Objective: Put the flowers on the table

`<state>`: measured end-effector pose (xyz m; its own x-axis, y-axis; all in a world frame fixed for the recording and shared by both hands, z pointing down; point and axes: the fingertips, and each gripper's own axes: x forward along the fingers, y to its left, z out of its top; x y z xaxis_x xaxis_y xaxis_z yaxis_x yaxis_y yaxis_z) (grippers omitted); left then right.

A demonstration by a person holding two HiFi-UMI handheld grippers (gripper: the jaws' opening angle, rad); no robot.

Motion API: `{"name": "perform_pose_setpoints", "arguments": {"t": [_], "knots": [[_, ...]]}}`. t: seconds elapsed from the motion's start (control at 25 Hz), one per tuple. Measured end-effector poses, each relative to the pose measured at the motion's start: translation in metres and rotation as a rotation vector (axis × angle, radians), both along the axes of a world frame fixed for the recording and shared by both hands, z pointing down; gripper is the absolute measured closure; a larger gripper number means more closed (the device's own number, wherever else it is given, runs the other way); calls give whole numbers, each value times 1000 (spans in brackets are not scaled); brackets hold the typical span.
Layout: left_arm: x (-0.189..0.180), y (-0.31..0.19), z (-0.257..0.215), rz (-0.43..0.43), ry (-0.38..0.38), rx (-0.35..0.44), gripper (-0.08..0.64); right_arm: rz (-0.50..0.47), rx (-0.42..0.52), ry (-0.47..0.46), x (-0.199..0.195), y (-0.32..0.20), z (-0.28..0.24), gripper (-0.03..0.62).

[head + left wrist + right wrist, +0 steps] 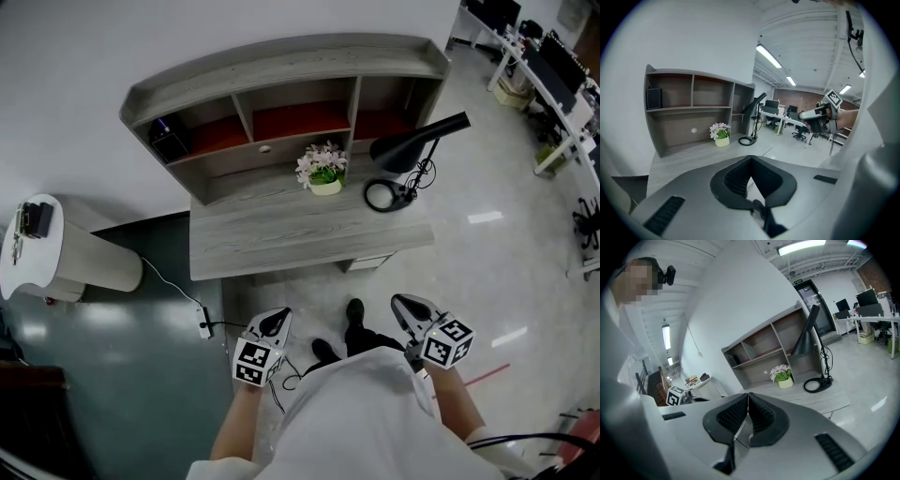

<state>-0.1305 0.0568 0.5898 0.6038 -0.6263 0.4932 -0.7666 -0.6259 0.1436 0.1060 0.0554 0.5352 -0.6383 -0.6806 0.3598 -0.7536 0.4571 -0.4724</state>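
A small cream pot of pink and white flowers [323,170] stands on the grey wooden desk [281,234], near its back and just in front of the shelf unit. The flowers [720,133] also show in the left gripper view and, as the same pot of flowers [782,375], in the right gripper view. Both grippers hang well short of the desk's front edge, over the floor. My left gripper [278,317] [751,160] has its jaws together with nothing between them. My right gripper [401,302] [748,394] is likewise shut and empty.
A black desk lamp [412,150] with a ring base and a cord stands on the desk right of the flowers. A shelf unit [281,94] with a black box [169,139] backs the desk. A white round stand [42,248] and a power strip [203,323] lie left; office desks [553,84] far right.
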Motion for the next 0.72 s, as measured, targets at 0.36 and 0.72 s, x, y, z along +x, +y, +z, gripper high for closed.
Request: {"name": "perform_pose_setpoints", "arguments": {"t": [0.36,0.72], "knots": [[18,24,-33,-100,170,16,551,-53,43,-14,17,0,-10,575],[46,22,-50,-167,205,31,551,-95,93,-13,52,-13,-25,575]]}}
